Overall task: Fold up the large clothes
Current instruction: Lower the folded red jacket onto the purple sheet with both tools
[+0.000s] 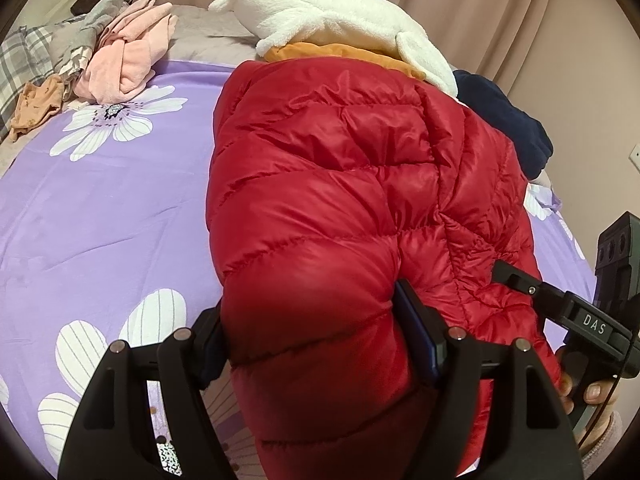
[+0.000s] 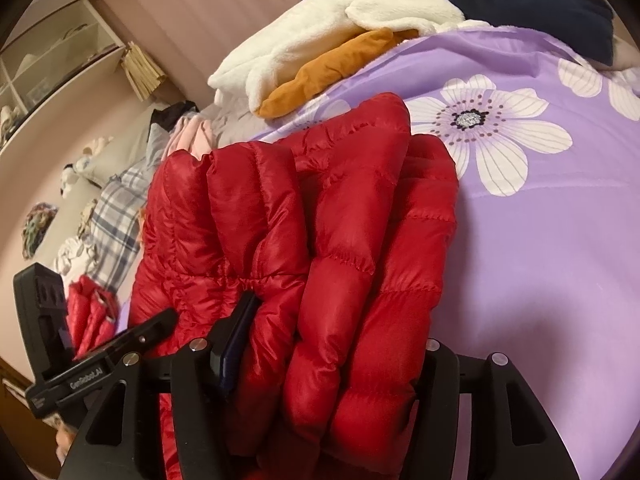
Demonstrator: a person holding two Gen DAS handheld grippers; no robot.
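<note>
A red quilted down jacket (image 1: 340, 184) lies folded into a thick bundle on the purple floral bedspread (image 1: 100, 220). My left gripper (image 1: 316, 336) is shut on the bundle's near end, with puffy fabric bulging between its fingers. My right gripper (image 2: 332, 368) is shut on the same jacket (image 2: 304, 216), clamping several layers at another edge. The right gripper also shows in the left wrist view (image 1: 516, 280), pressed against the jacket's right side. The left gripper shows in the right wrist view (image 2: 152, 324), at the lower left against the jacket.
A white fleece garment (image 1: 340, 20) over an orange one (image 1: 344, 54) lies at the far side, with a dark navy garment (image 1: 504, 120) to the right. Pink clothes (image 1: 128, 56) and plaid fabric (image 1: 20, 60) are piled far left. Shelves (image 2: 52, 60) stand by the wall.
</note>
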